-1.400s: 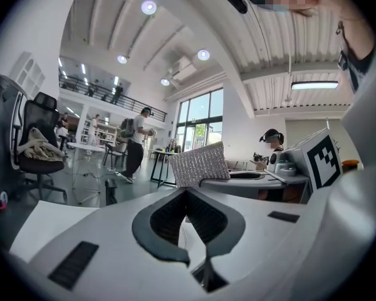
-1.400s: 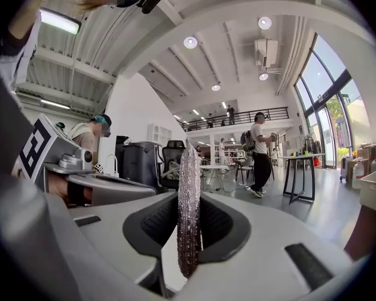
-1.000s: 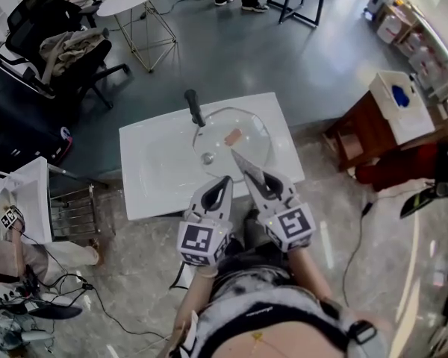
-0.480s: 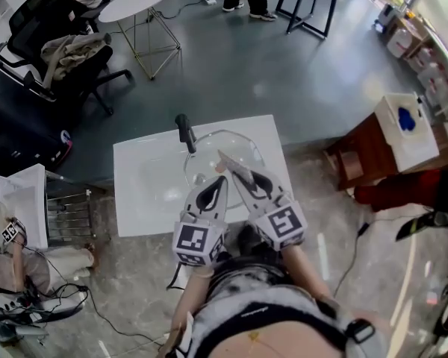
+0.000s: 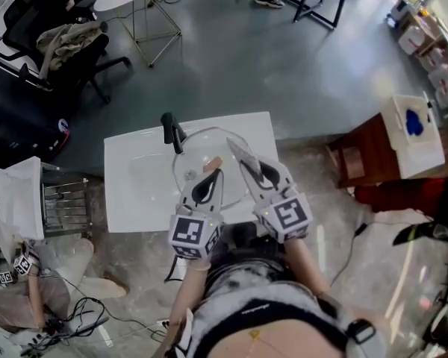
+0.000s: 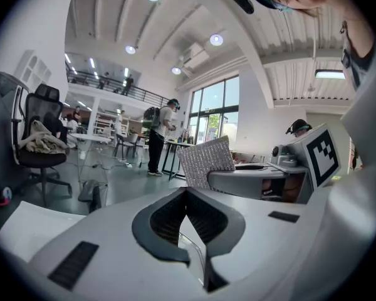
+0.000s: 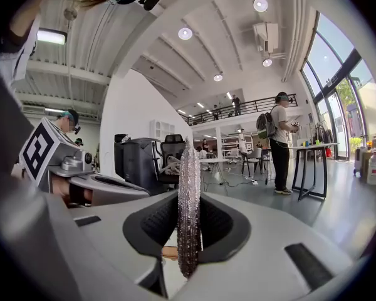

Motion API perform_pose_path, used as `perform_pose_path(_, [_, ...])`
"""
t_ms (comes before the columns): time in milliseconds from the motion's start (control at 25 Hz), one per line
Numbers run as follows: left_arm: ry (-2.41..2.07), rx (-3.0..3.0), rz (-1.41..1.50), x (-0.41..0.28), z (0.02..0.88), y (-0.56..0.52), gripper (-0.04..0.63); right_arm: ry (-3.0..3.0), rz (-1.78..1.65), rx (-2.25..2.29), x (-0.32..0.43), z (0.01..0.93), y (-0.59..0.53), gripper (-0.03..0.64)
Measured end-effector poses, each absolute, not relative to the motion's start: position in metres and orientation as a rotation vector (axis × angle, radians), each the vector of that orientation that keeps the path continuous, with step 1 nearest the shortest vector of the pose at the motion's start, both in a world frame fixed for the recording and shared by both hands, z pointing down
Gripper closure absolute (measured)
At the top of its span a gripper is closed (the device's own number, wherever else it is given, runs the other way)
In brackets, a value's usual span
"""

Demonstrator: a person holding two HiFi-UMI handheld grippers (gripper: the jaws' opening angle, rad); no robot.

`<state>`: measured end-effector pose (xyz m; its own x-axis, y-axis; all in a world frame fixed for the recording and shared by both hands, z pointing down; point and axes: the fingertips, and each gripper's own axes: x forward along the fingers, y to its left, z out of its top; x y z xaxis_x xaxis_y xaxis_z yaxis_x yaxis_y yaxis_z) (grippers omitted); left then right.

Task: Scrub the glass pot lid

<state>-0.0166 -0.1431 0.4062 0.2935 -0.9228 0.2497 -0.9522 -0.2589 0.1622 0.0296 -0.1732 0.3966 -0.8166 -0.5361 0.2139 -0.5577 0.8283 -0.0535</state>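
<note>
Clamping a silvery scouring cloth [image 7: 189,199] edge-on, seemingly ready for scrubbing, the right hand-held gripper [image 5: 246,166] hung above the glass pot lid [image 5: 196,154] lying on the white desk [image 5: 134,194]; the left hand-held gripper [image 5: 213,174] was closed, empty.

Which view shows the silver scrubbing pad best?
The left gripper view: it shows the scrubbing pad with its broad woven face on. The right gripper view shows it edge-on, clamped in the right hand-held gripper; the head view shows only a small grey sliver.
</note>
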Motion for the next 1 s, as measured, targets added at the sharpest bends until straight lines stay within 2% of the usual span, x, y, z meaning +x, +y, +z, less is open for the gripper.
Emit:
perform_pose_path(440, [-1.781,2.174,0.174,-0.052,0.434,-0.157,0.595,-2.779,0.179,0.804,0.021,0.42,-0.194,0.541])
perform_pose_path(1000, [-1.487,2.259,0.274,-0.072,0.478,-0.192,0.594,-2.637,0.301,1.0,-0.004,0.455,-0.216,0.541])
